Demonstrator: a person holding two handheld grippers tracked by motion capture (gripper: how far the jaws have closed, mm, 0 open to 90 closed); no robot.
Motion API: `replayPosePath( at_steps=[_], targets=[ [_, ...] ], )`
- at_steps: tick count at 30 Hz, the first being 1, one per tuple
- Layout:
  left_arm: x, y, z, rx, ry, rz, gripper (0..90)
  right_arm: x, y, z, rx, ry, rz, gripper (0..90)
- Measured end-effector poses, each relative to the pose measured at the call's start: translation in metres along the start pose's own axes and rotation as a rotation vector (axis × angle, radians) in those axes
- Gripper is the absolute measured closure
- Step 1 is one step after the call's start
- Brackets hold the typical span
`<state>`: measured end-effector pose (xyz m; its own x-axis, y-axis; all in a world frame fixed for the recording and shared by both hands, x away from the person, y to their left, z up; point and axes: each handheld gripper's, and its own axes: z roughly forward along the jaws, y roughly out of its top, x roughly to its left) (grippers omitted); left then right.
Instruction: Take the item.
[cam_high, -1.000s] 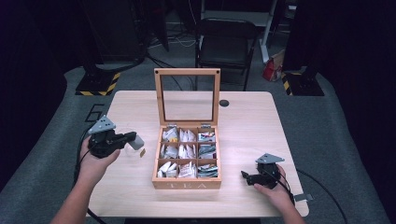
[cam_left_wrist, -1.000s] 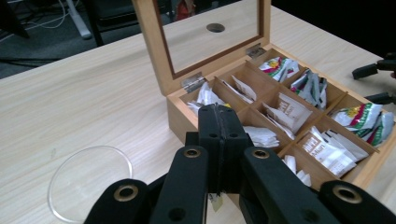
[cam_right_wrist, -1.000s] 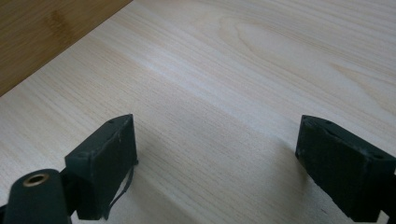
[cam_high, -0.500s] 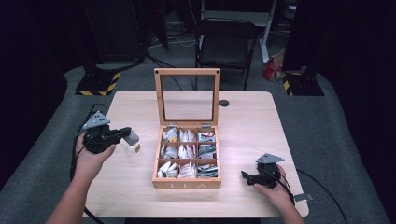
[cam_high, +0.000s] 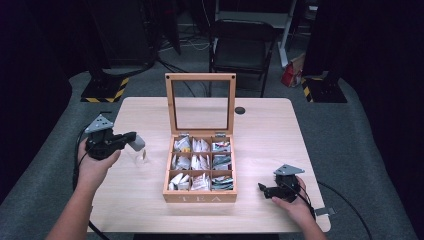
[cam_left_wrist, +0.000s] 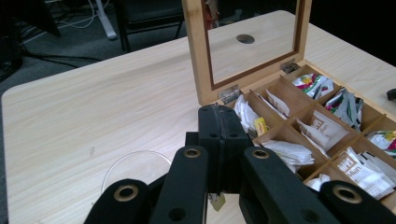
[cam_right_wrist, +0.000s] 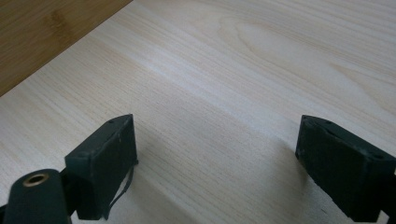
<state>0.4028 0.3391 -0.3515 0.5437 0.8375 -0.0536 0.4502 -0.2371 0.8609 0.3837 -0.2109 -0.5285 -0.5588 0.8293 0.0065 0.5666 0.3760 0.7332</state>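
Currently the left gripper (cam_high: 131, 137) is clenching a tea bag (cam_high: 137, 143), carrying it above the surface (cam_high: 260, 130) at 9 o'clock from the open wooden tea box (cam_high: 200, 197), with a clear glass (cam_high: 142, 159) standing just below and slightly toward 5 o'clock of the bag. In the left gripper view the jaws (cam_left_wrist: 219, 135) are pressing flat together, a small tag (cam_left_wrist: 216, 201) is dangling beneath them, and the glass rim (cam_left_wrist: 140, 152) is showing at their 10 o'clock. To do this step well, the person is likely needing to centre the hanging bag over the mouth of the glass, lower it inside the rim without knocking the light glass, and loosen the jaws only then. The right gripper (cam_high: 262, 189) is resting released on the surface at 3 o'clock from the box front, its jaws (cam_right_wrist: 215, 158) standing wide with nothing between them. Compared with a second ago, the left gripper and bag are sitting farther toward 10 o'clock, away from the box wall, while the right gripper is staying put.
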Motion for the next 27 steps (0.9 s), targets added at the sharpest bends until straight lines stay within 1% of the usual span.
replayPosePath(
  at_steps=[2,6,7,11,16,19,27],
  targets=[
    [0.002,0.001,-0.001,0.006,0.005,0.008,90.0,0.0,0.0,0.0,0.0,0.0,0.0,11.7],
    [0.004,0.001,-0.001,0.002,0.014,-0.001,90.0,0.0,0.0,0.0,0.0,0.0,0.0,11.7],
    [0.006,0.001,-0.001,0.008,0.016,-0.003,90.0,0.0,0.0,0.0,0.0,0.0,0.0,11.7],
    [0.009,0.002,-0.003,0.0,0.029,-0.01,90.0,0.0,0.0,0.0,0.0,0.0,0.0,11.7],
    [0.014,0.007,-0.006,-0.013,0.041,-0.017,90.0,0.0,0.0,0.0,0.0,0.0,0.0,11.7],
    [0.017,0.01,-0.008,-0.011,0.05,-0.018,90.0,0.0,0.0,0.0,0.0,0.0,0.0,11.7],
    [0.026,0.013,-0.005,-0.012,0.074,-0.038,90.0,0.0,0.0,0.0,0.0,0.0,0.0,11.7]
  ],
)
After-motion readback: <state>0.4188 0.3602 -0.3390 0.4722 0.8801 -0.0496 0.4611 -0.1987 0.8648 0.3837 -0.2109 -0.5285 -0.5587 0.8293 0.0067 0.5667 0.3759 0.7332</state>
